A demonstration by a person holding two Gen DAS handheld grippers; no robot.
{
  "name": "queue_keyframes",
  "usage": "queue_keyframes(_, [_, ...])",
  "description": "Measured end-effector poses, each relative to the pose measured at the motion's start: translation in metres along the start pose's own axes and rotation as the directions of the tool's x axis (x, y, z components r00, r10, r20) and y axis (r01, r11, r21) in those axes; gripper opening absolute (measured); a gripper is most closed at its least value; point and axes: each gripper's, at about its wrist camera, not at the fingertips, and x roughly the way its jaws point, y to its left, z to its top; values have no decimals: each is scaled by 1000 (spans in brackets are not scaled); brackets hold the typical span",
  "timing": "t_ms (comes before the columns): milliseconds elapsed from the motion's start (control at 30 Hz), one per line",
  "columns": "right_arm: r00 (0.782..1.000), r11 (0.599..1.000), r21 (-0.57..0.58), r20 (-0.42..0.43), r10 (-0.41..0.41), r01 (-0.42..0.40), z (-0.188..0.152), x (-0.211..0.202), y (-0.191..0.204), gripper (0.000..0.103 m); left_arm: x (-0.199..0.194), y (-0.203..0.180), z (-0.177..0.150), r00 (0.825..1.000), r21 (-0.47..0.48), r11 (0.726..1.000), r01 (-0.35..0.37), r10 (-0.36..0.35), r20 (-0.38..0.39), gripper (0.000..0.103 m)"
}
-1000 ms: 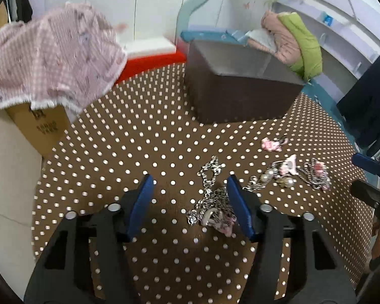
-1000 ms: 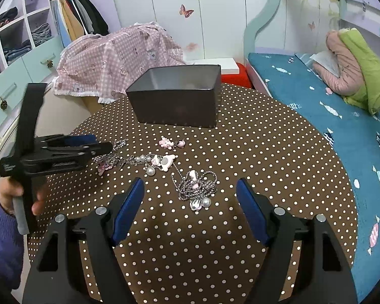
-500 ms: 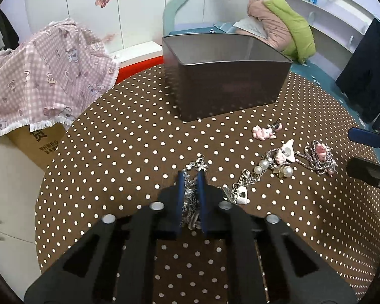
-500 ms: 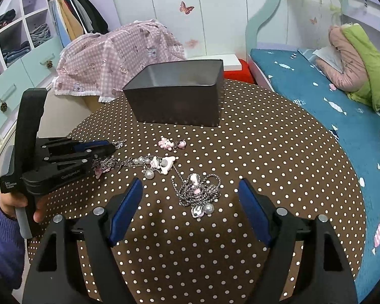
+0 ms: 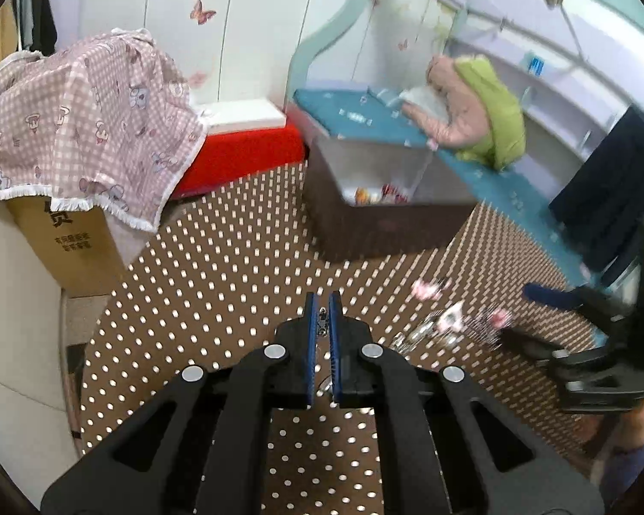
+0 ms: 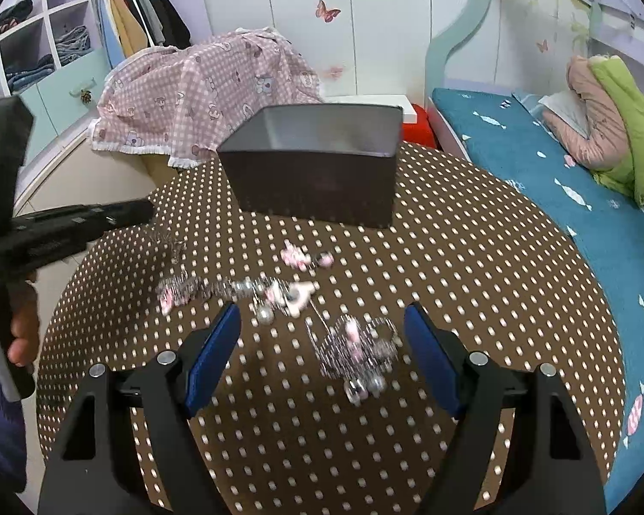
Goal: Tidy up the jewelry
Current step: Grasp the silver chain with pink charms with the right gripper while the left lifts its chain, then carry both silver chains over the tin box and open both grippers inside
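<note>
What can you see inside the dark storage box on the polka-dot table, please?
In the left wrist view, the dark box holds a few small red-and-white items, too blurred to identify. Its front wall hides the rest of the floor; the right wrist view shows only inner walls.

**Left wrist view: chain clamped above the table**

Left gripper (image 5: 322, 307), centre frame, is closed on a thin silver chain (image 5: 322, 322) above the polka-dot tablecloth (image 5: 219, 292). Dark open box (image 5: 386, 223) sits upper centre. Blurred jewelry pile (image 5: 451, 322) lies centre right beside the right gripper (image 5: 536, 313).
</note>
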Motion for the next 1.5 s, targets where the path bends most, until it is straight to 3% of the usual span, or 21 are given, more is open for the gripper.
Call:
queue_keyframes(33, [1000,1000,-1,6,3,-3,4,3,2,75,-4,1,4,1000,-6,1000,11,-11,7,5])
queue_keyframes(233, [999,997,-66,-27,29,-30,22,32,17,50,-26,12,21,997,-31,997,73,-72,37,5])
queue_keyframes(333, [998,996,-77,-50,-39,35,28,47,14,50,-30,12,24,996,-28,997,73,-72,44,5])
queue_keyframes(500, [995,997,-78,-95,-22,15,30,65,11,49,-28,11,27,995,-32,995,91,-90,40,5])
queue_keyframes(700, [994,994,-98,-94,-54,44,26,67,12,20,-22,9,31,993,-25,994,109,-108,39,5])
queue_keyframes(1067, [998,996,-82,-60,-35,30,23,47,2,19,-27,-11,55,984,4,985,173,-173,43,5])
queue_keyframes(1300, [998,998,-63,69,-4,8,61,-6,-5,19,-24,-35,100,973,44,975,219,-222,64,5])
queue_keyframes(1500, [994,999,-34,107,6,-2,91,-9,-15,19,3,-48,145,974,47,974,223,-225,36,5])
